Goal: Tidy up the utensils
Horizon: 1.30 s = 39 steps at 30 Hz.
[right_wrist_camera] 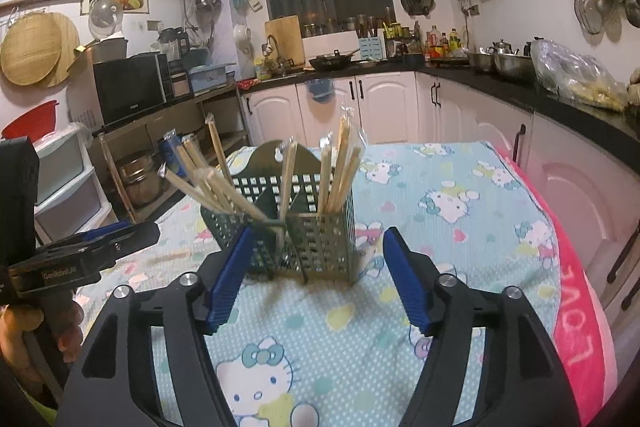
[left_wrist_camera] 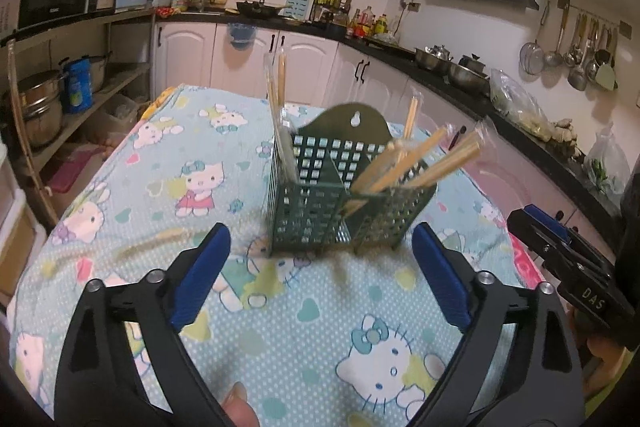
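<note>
Left claw (left_wrist_camera: 320,267): blue fingers (left_wrist_camera: 200,275) spread wide, nothing between them, occupying the lower part of the left wrist view above the patterned cloth (left_wrist_camera: 304,327) covering the bench. Right claw (right_wrist_camera: 316,279): likewise spread and holding nothing, low in the right wrist view; its body also shows at the right edge of the left view (left_wrist_camera: 568,267). Just beyond both claws, at frame centre, stands a green perforated utensil holder (left_wrist_camera: 340,199) upright on the cloth, divided into compartments. Wooden chopsticks (left_wrist_camera: 416,163), some in clear wrappers, stand in it: one bundle leans steeply outward over a side wall, others stand near upright. One blurred pale stick (left_wrist_camera: 160,243) lies on the cloth at lower left of the left view. Kitchen cabinets (right_wrist_camera: 384,103) fill the background.
</note>
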Tool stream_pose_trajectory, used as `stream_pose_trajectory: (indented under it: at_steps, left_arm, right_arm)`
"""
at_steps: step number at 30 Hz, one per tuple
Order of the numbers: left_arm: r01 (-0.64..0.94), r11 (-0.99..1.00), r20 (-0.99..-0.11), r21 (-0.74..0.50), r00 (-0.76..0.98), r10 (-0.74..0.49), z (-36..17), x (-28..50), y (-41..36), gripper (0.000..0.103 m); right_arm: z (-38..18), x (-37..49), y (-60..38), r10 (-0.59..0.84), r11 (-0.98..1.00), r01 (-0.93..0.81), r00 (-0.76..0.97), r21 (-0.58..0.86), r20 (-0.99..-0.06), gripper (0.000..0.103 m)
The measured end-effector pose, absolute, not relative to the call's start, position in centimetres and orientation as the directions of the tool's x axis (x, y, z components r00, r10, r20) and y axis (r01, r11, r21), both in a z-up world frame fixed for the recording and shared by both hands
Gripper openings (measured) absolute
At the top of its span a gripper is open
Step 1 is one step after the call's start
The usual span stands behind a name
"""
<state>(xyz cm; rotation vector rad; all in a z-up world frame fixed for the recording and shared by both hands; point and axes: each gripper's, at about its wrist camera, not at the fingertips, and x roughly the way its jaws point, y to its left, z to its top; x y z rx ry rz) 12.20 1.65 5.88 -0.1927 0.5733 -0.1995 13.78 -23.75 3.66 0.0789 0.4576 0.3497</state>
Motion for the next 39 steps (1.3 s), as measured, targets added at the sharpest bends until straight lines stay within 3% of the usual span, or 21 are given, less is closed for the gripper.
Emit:
stream_pose_trajectory:
  at_steps: [14,31,39]
  left_arm:
    - [0.114,0.966,-0.545,-0.230,0.807,-0.225,3.1,9.9,1.3,0.091]
    - [0.115,0.971,-0.487,-0.210,0.849,-0.206,0.6,7.8,0.5,0.091]
    - [0.109,0.975,-0.463,-0.195,0.866,-0.189,0.3,7.6,0.3,0.091]
  right_arm:
    - [1.3,10.9,-24.2,0.332,0.943,-0.304,0.829,0.135,-0.450,0.083]
    - [-1.6,9.1,-23.6,0.308,0.950,-0.296,0.839,0.099,-0.450,0.089]
    - [-1.9,8.5,-23.6,0.290,0.956,-0.280,0.871,0.083,-0.396,0.093]
